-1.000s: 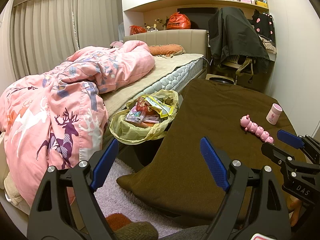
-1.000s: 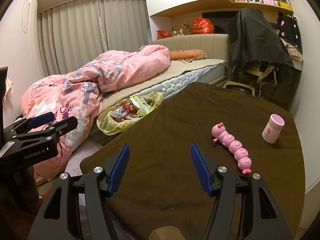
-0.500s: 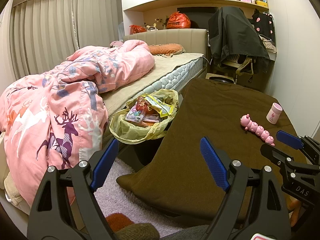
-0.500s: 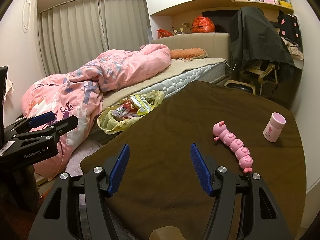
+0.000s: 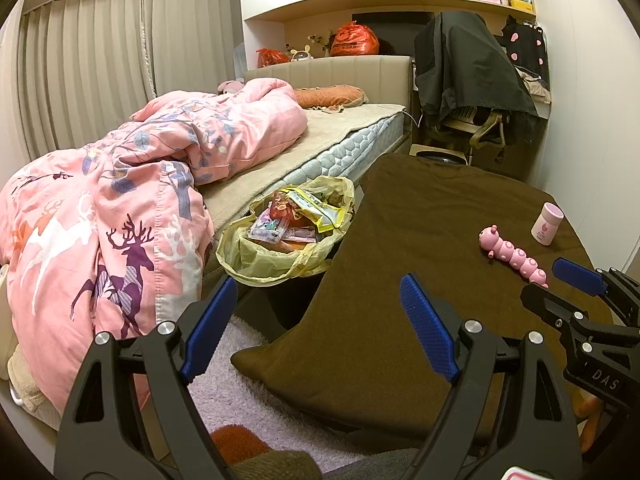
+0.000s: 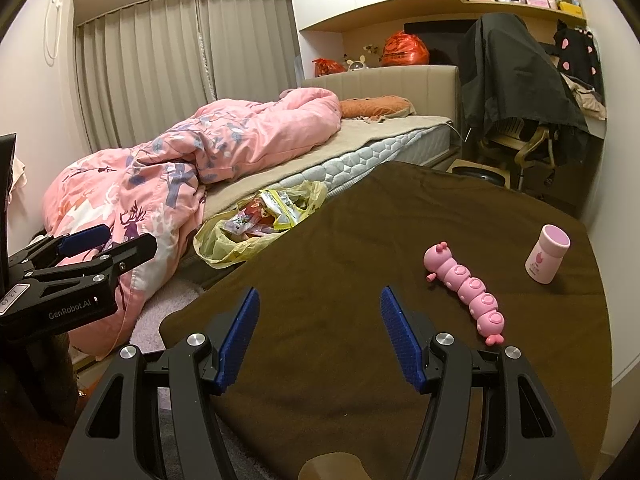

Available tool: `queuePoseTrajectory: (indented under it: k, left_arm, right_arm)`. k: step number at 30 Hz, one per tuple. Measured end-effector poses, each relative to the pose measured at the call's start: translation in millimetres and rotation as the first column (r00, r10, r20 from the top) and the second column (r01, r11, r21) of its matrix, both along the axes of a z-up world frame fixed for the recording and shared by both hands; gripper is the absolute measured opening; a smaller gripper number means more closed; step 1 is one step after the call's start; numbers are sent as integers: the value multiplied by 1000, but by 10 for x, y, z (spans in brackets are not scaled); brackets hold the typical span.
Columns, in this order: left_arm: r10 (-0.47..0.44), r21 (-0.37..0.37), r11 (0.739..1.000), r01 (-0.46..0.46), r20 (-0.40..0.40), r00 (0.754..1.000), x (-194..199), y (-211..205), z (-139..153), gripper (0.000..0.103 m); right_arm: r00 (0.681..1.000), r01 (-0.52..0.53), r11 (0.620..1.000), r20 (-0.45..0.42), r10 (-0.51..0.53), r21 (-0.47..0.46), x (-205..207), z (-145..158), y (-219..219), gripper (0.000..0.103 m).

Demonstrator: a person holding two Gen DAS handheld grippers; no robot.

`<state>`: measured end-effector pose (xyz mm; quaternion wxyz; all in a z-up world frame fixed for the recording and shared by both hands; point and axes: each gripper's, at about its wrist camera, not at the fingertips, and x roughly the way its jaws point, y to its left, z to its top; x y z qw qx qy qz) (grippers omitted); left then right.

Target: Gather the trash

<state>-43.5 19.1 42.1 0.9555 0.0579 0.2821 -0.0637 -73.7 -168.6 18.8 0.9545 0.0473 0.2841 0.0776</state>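
Yellow bag (image 5: 280, 256) sat stuffed with wrappers just left of the table (image 5: 400, 240), probably so trash could drop straight in. Both the left gripper (image 5: 316, 328) and right gripper (image 6: 318, 330) hung open and empty over the table's near edge.
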Motion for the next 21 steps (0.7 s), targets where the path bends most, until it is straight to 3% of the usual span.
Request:
queuePoseTrajectory:
  k: [15,19,21]
  left_arm:
    - [-55,-27,998,53,-42,998,96,53,-43,80]
    - [-117,-22,993,116,-65,991,335,-108,-32,80]
    - [-128,2,992,129,-72,989,523,-310,-109,83]
  right_arm:
    - [1000,3,999,7,-3,-34,-6,-10,11,59]
    - [999,-18,999,37,19,-47,76,-63,-314,59]
    - [1000,9,999,-2,-9,-51,224,-147,-596,64]
